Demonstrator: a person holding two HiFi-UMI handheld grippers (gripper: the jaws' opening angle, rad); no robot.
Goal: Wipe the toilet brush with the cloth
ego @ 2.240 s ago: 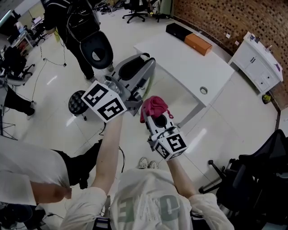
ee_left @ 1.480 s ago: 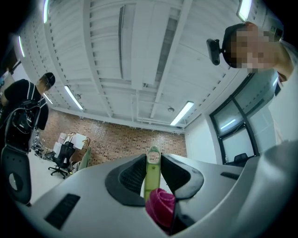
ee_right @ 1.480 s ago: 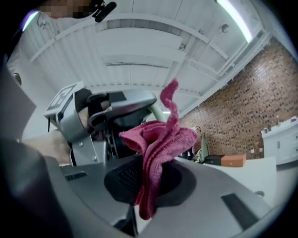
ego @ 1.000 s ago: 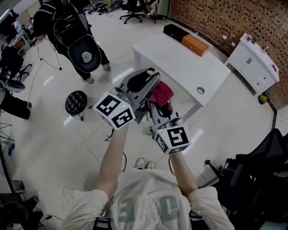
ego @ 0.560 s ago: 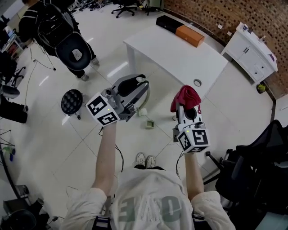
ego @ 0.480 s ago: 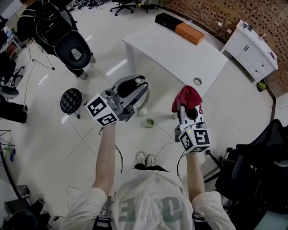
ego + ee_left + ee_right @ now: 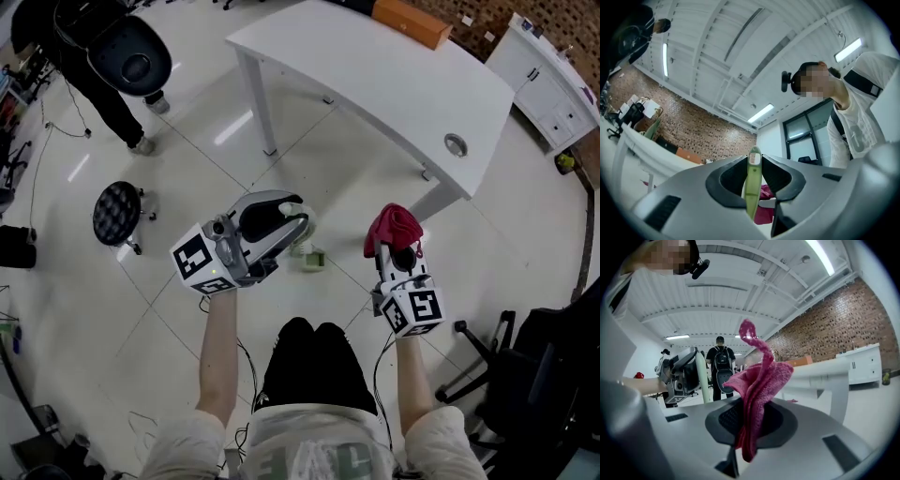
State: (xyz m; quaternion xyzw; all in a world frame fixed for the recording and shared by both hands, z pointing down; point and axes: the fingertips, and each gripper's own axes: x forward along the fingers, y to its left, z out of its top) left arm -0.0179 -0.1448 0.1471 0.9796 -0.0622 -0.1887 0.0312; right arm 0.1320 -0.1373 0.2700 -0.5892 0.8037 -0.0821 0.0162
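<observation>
Wiping contact is not yet made. The left hand-held gripper point(image 7: 286, 217) is clamped on the toilet brush point(image 7: 752, 187) at its slim, smooth, pale-green shaft. The bristle end cannot be made out with certainty. The right hand-held gripper point(image 7: 398, 246) is closed on the cloth point(image 7: 392, 225), a soft, bunched pink fabric. Next, bring the cloth against the shaft.
</observation>
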